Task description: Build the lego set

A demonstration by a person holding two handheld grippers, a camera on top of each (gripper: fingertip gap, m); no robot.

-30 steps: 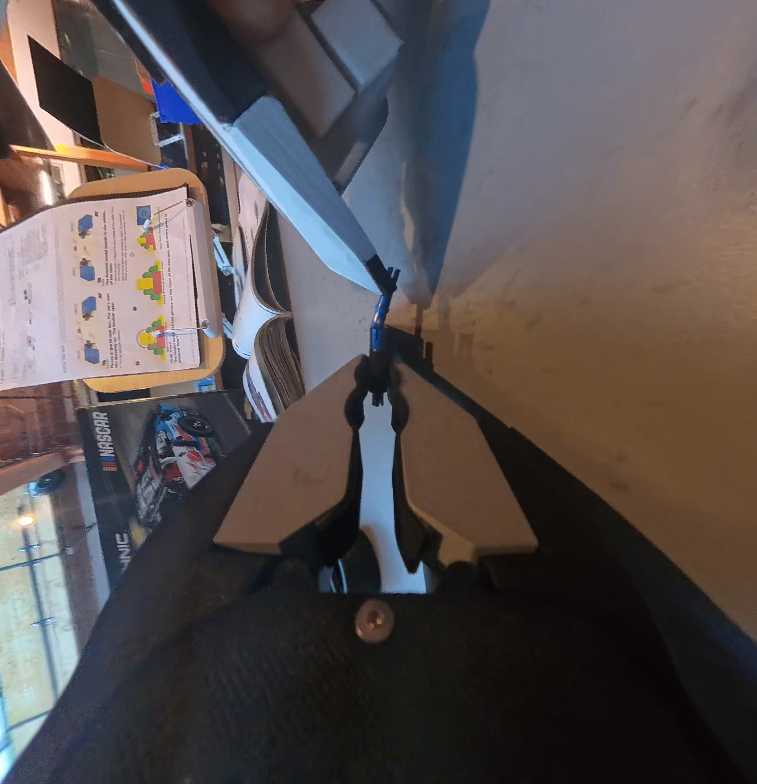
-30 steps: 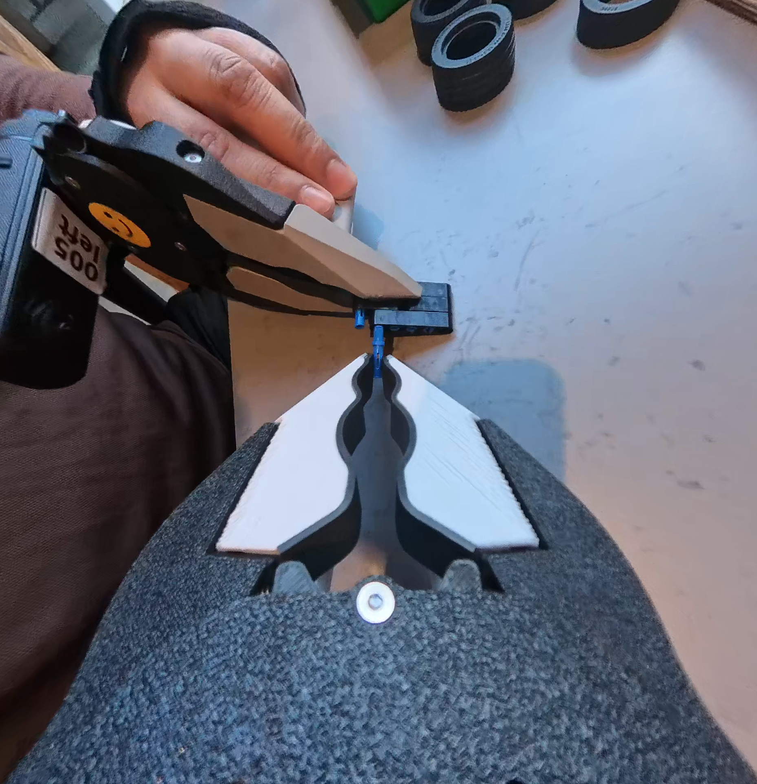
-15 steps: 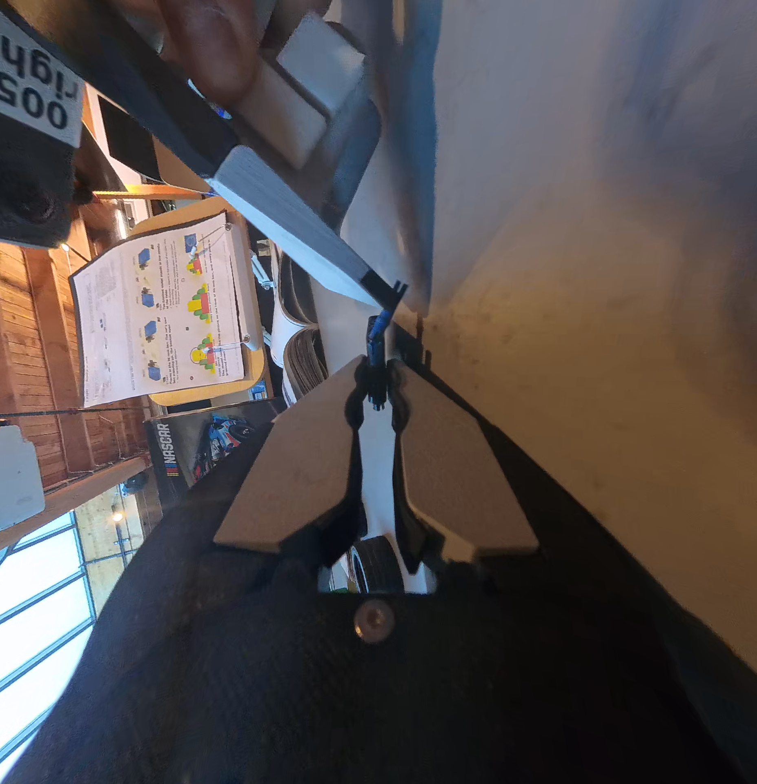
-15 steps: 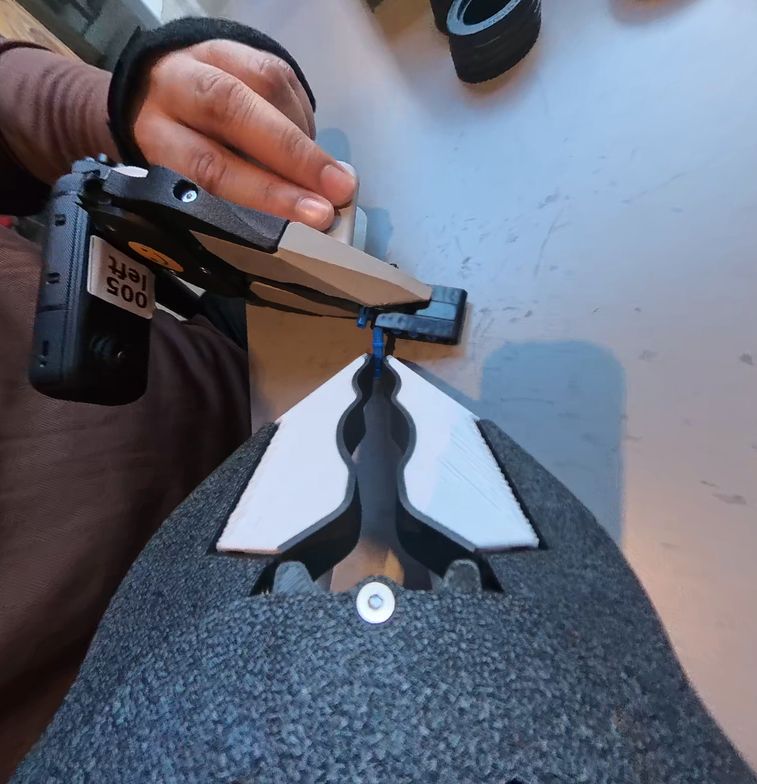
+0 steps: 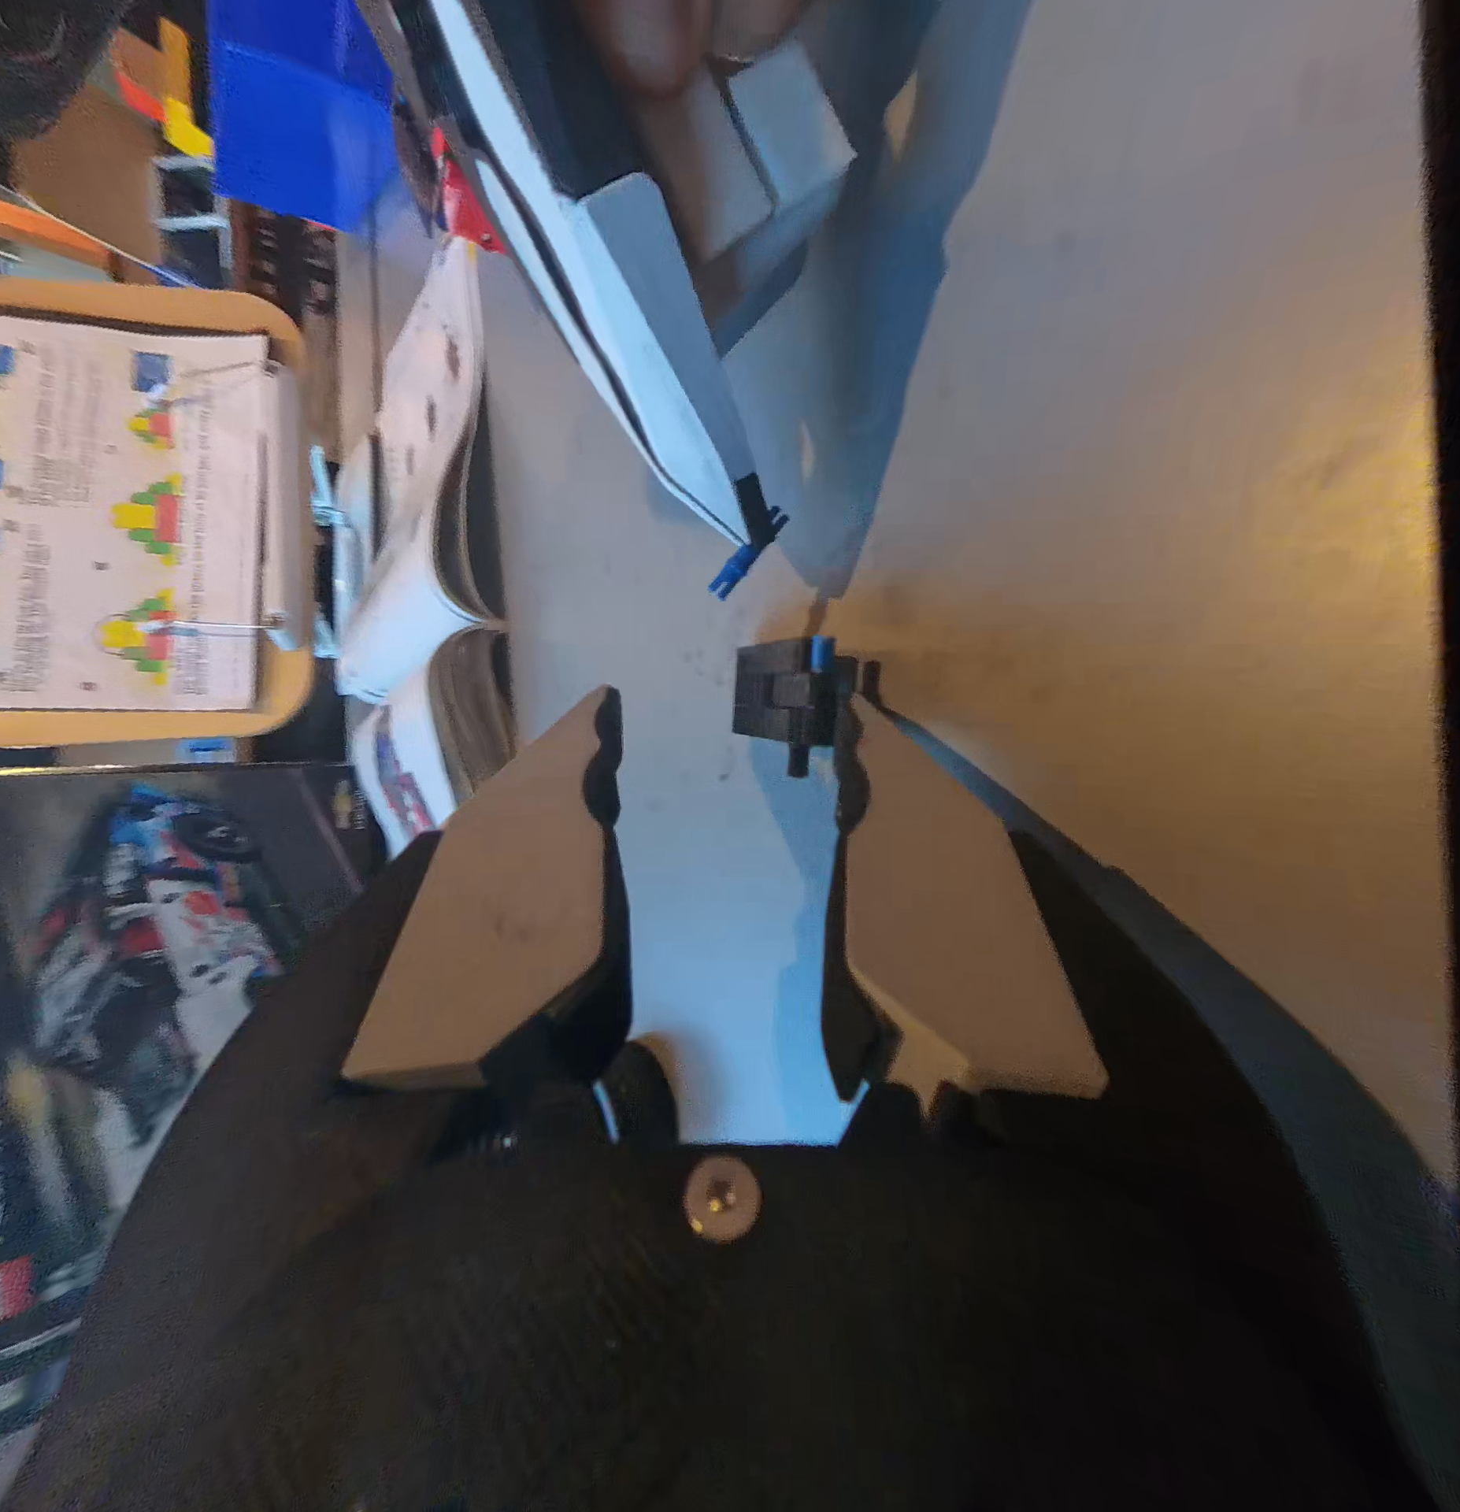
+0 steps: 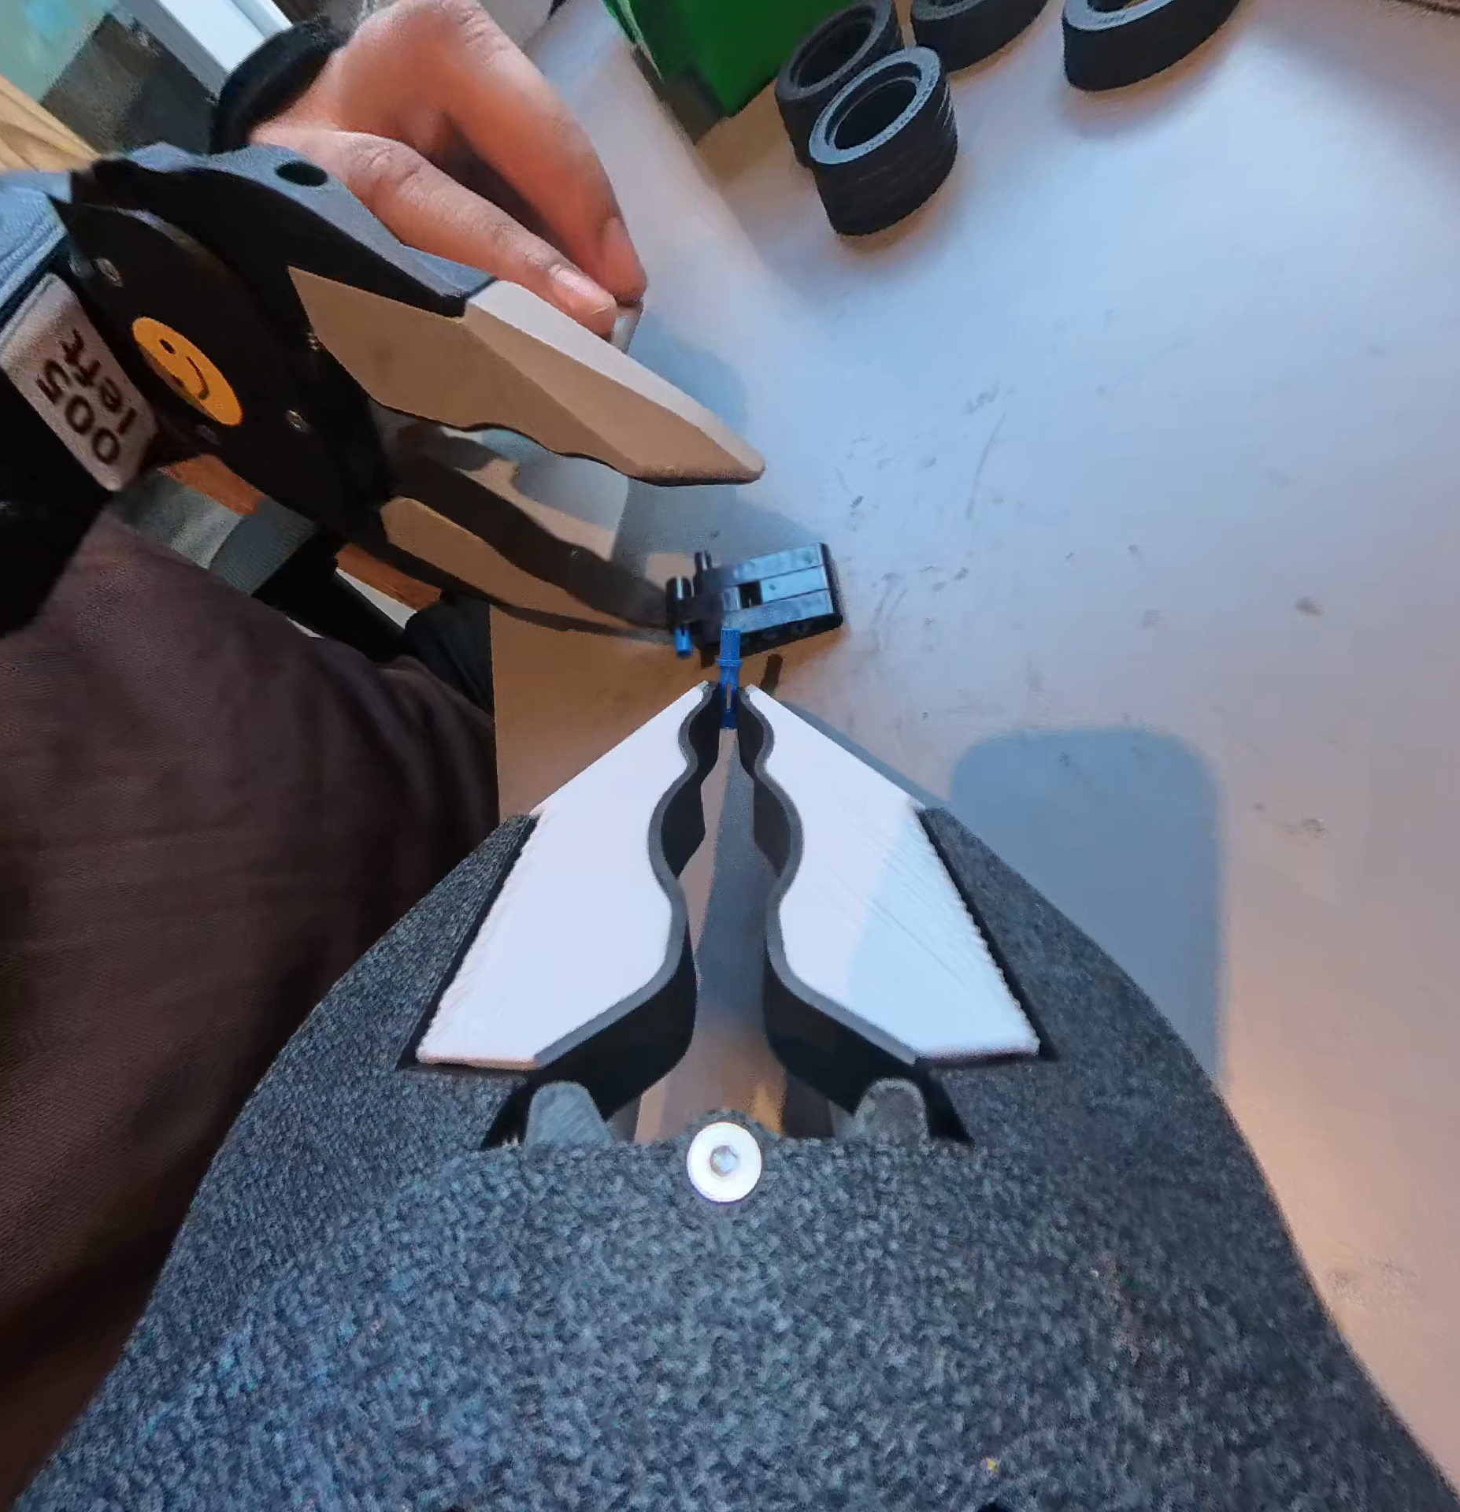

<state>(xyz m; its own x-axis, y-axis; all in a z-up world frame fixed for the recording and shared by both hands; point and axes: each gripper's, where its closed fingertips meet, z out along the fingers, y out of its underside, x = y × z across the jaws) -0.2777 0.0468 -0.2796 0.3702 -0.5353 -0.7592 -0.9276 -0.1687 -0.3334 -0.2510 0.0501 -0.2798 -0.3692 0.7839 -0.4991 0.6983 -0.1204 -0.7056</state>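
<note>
Fingers on your left gripper (image 5: 727,736) are now spread wide apart. A moment ago they were pinched tight on the black lego piece (image 6: 763,593). You have let it go. In the right wrist view the lower finger (image 6: 547,573) of that gripper still sits right by the end of the piece, and the upper finger is lifted well above it. I cannot tell if the lower one still touches it.

Now the black lego piece seems to rest on the pale surface (image 6: 1119,409) near its front edge, with no grip on it. A small blue bit pokes out of its left end.

Your right gripper (image 6: 725,704) has not let go. Its fingers are closed on the little blue pin (image 6: 727,663), and the tip of the pin sticks out in front. The pin is just below the black piece, very close. From the left wrist view there is a small gap between the blue pin (image 5: 735,564) and the black piece (image 5: 780,695), so I think the pin is not pushed in yet.

That means the black piece is loose now. If you push the pin at it, it may slide away. You may need to hold it again first.

Black tyres (image 6: 882,139) wait at the far side of the surface.
</note>
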